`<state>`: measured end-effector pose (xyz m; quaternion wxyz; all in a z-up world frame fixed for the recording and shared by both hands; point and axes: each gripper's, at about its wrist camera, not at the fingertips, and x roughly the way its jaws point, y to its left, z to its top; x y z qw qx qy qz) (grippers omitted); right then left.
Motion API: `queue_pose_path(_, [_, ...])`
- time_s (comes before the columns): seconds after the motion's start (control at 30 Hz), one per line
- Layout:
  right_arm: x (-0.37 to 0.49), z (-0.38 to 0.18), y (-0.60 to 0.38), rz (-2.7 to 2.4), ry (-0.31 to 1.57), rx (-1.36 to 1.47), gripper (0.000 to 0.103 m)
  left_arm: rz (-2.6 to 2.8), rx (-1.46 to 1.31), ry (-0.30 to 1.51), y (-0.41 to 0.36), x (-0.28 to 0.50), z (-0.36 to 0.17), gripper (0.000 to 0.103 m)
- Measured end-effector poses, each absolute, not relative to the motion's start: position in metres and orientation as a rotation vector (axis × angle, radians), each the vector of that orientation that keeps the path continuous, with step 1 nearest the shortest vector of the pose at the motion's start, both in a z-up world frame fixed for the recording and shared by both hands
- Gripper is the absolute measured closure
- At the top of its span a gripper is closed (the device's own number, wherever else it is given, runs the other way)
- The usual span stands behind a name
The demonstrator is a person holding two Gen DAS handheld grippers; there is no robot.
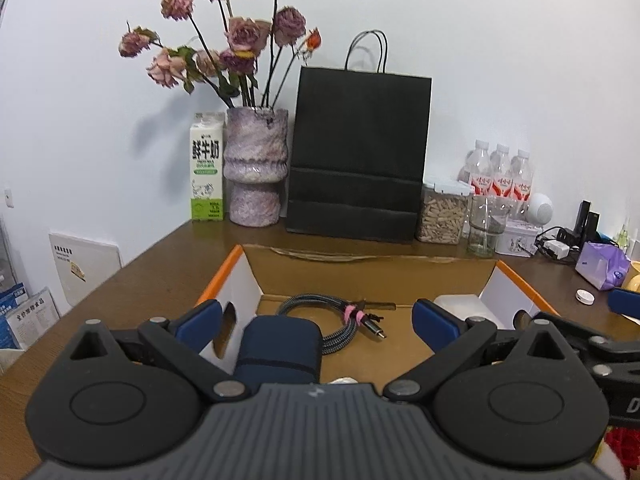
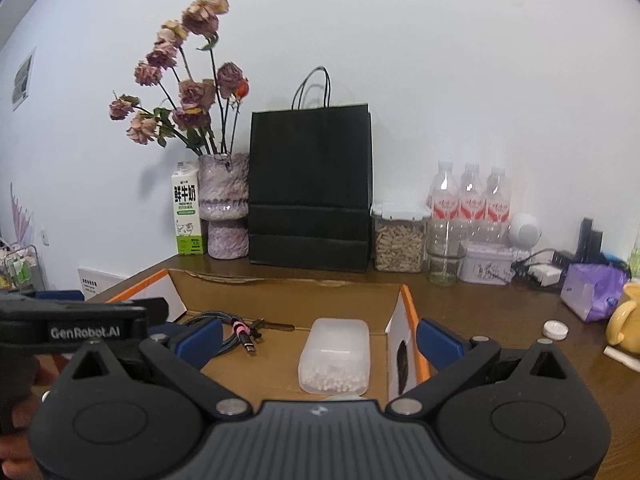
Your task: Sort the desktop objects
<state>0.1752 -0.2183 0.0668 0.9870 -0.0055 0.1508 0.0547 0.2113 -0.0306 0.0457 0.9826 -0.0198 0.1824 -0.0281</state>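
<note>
The left hand-held gripper hovers level over the near edge of an open cardboard box, its two blue-padded fingers spread wide and holding nothing. The right hand-held gripper sits just beside it at much the same height, also spread wide and empty, its right finger outside the box's right wall. Three things lie in the one box: one dark blue pouch at the near left, its long axis running away from the camera; one coiled braided cable tied with a pink band, lying roughly across the box with its plug pointing to the near right; and one translucent case of cotton swabs at the right, lying flat with its long axis running front to back, the white swab tips showing at its near end. On the tabletop behind the box stand one milk carton, one purple vase of dried roses, one black paper bag, one clear jar of seeds, one empty glass and three water bottles. A small white round lid lies on the tabletop well right of the box.
</note>
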Motion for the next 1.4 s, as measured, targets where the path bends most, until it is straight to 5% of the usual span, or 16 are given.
queue_pose_path(1.4, [0.058, 0.023, -0.300, -0.005, 0.451, -0.032, 0.000, -0.149, 0.087, 0.456, -0.027, 0.109, 0.020, 0.000])
